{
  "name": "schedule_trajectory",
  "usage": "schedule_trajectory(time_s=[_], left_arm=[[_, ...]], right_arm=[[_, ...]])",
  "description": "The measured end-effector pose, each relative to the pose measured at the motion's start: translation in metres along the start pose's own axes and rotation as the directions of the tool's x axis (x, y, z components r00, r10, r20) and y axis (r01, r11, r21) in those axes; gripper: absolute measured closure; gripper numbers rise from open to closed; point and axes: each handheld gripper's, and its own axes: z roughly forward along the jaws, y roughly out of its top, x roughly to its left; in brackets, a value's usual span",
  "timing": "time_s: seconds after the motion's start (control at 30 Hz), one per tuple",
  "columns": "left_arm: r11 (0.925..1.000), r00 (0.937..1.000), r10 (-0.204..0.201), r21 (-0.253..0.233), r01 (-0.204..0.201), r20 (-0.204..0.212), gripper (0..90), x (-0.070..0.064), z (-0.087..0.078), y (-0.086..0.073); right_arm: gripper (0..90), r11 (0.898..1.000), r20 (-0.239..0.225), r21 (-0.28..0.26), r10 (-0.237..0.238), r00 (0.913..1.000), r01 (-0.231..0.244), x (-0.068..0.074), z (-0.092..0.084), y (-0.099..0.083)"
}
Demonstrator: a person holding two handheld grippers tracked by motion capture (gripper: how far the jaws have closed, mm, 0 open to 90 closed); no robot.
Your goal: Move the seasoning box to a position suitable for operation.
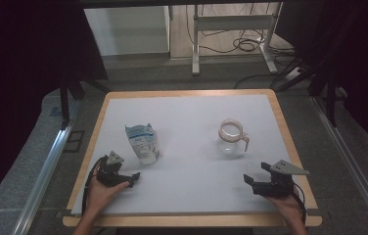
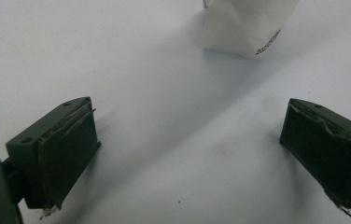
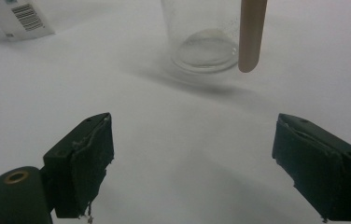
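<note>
A blue and white pouch (image 1: 143,143) stands upright left of the table's middle; its white base (image 2: 246,28) rises ahead of the left jaws. My left gripper (image 1: 122,177) rests near the front left edge, just in front of the pouch, open with nothing between its jaws. A clear glass jug (image 1: 232,138) with a pale wooden handle (image 3: 252,32) stands to the right of the middle. My right gripper (image 1: 259,177) sits near the front right edge, short of the jug, open and empty. The jug's glass base (image 3: 205,46) lies straight ahead of its jaws.
The white mat (image 1: 192,161) covers a wooden-rimmed table (image 1: 285,122). Behind the table stand a metal frame leg (image 1: 195,44) and loose cables (image 1: 243,45) on the floor. Dark curtains hang at both sides.
</note>
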Motion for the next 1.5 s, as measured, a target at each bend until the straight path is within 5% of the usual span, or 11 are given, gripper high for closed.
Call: schedule_trajectory(time_s=[0.23,0.4,0.77,0.97,1.13,1.5], left_arm=[[1.0,1.0,0.0,-0.001,0.0,0.001,4.0,0.0,0.0,0.0],[1.0,1.0,-0.001,-0.001,0.001,0.001,4.0,0.0,0.0,0.0],[1.0,1.0,-0.001,0.0,0.001,0.001,4.0,0.0,0.0,0.0],[1.0,1.0,-0.001,0.001,0.001,0.002,4.0,0.001,0.0,0.0],[1.0,1.0,-0.001,0.001,0.001,0.003,3.9,0.001,0.0,0.0],[1.0,1.0,0.001,0.0,-0.001,0.003,3.9,0.001,0.0,0.0]], right_arm=[[13.4,0.999,-0.019,-0.024,0.026,0.9995,-0.027,-0.002,-0.001,0.002],[12.6,0.999,0.008,-0.032,-0.015,0.9998,0.016,0.006,0.002,0.001],[13.1,1.0,0.021,0.003,0.007,0.9998,-0.007,0.009,0.005,0.006],[13.0,0.999,0.041,-0.033,0.023,0.9989,-0.022,0.005,-0.004,0.015],[12.9,0.997,0.041,-0.072,0.024,0.9988,-0.021,0.002,-0.008,0.039],[12.5,0.998,0.039,-0.039,-0.052,0.9979,0.054,0.0,0.001,0.087]])
